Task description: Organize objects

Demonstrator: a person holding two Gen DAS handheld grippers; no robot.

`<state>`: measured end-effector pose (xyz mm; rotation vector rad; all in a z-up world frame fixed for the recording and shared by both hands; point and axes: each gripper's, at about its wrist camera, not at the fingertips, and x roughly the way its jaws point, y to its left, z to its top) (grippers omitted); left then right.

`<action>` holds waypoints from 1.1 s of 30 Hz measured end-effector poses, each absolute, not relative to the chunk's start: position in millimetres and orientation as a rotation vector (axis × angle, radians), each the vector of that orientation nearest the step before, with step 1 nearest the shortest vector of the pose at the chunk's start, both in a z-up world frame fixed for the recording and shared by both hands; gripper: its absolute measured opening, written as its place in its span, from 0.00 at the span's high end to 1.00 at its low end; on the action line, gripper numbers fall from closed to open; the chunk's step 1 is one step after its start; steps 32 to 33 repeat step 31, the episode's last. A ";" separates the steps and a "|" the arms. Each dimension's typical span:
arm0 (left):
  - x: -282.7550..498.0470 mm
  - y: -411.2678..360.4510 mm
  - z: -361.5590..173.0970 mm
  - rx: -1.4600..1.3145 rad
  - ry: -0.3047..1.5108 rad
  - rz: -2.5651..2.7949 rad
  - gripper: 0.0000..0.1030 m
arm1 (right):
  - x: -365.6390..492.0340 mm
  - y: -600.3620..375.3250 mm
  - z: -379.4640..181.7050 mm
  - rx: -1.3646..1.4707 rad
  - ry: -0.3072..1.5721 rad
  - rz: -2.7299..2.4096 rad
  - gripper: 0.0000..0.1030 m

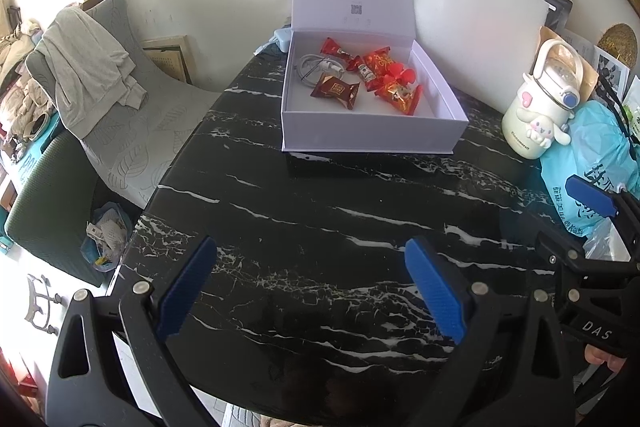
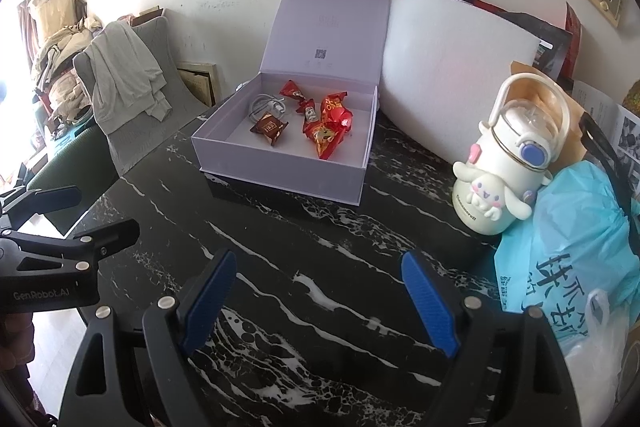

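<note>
A pale lilac box stands on the black marble table, its lid upright behind it. Inside lie several red snack packets, a brown packet and a coiled white cable. My left gripper hovers open over the near table, well short of the box, nothing between its blue pads. My right gripper is open too and holds nothing. Each gripper shows at the edge of the other's view.
A white cartoon-dog bottle stands right of the box, beside a blue plastic bag. A white foam sheet leans behind. A chair with a grey cloth sits to the left. The table edge runs left.
</note>
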<state>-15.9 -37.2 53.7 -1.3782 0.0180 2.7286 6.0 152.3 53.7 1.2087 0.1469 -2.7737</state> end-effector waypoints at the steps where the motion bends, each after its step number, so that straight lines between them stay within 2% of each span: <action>1: -15.8 -37.0 53.5 -1.379 0.020 2.727 0.07 | 5.9 152.2 53.6 1.210 0.149 -2.774 0.17; 33: 8.5 -27.2 57.4 -1.338 0.038 2.709 0.07 | 28.0 154.6 50.4 1.209 0.145 -2.757 0.17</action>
